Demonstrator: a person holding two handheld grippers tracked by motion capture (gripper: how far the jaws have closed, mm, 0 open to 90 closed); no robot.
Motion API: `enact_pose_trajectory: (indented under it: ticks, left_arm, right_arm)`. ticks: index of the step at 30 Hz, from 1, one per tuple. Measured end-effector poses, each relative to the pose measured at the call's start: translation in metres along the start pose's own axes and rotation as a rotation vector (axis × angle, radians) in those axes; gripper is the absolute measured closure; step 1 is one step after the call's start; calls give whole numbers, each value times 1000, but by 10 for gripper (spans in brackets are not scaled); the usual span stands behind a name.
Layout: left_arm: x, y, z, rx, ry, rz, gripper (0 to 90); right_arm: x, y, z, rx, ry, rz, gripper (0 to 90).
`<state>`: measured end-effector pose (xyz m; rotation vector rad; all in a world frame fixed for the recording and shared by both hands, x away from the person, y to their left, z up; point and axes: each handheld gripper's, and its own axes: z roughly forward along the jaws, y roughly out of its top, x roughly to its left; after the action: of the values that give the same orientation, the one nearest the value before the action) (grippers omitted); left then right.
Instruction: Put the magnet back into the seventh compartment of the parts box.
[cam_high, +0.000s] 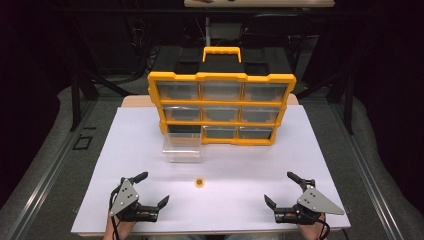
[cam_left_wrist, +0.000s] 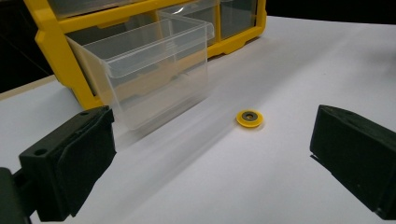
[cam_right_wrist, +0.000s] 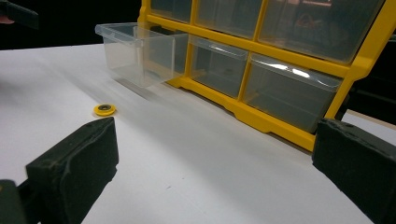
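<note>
A small yellow ring with a dark centre (cam_high: 199, 182) lies flat on the white tabletop (cam_high: 240, 165), between my two grippers. In front of the yellow organiser (cam_high: 220, 107) a clear plastic drawer (cam_high: 183, 146) stands pulled out of the bottom-left slot, and it looks empty. My left gripper (cam_high: 155, 189) rests at the near left, jaws wide apart with nothing between them. From the left gripper view the ring (cam_left_wrist: 249, 118) lies ahead, right of the drawer (cam_left_wrist: 149, 70). My right gripper (cam_high: 279, 187) sits at the near right, also open and empty. The right gripper view has the ring (cam_right_wrist: 104, 109) far to its left.
The organiser's other drawers (cam_high: 222, 91) are closed; some hold small dark items. A black and yellow carry handle (cam_high: 221, 51) tops the case. The white board's near edge (cam_high: 210, 231) runs just behind the grippers. Dark floor and frame legs surround the table.
</note>
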<state>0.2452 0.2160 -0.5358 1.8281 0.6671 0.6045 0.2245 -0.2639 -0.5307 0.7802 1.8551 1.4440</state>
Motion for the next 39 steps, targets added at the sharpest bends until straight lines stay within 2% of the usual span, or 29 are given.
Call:
enact_pose_trajectory:
  ticks: [7,11,20,27,33,35,39]
  left_arm:
    - [0,5,8,3,-7,1,1]
    - [-2,8,15,23,-22,4,1]
    - [-3,16,24,48,-30,11,1]
    - [-2,20,25,83,-52,-17,0]
    - [-3,22,28,111,-60,-22,0]
    - [-6,27,31,126,-58,2,0]
    - [-8,32,36,154,-61,22,0]
  right_arm:
    - [-2,-2,-1,7,-3,9,0]
    - [-2,-2,-1,9,-2,8,1]
    - [-2,-1,-1,10,-4,1,1]
    - [-2,-1,0,19,0,7,1]
    - [-2,-2,1,19,3,11,1]
    - [-2,-2,1,20,4,8,1]
    - [-2,-2,1,25,5,5,1]
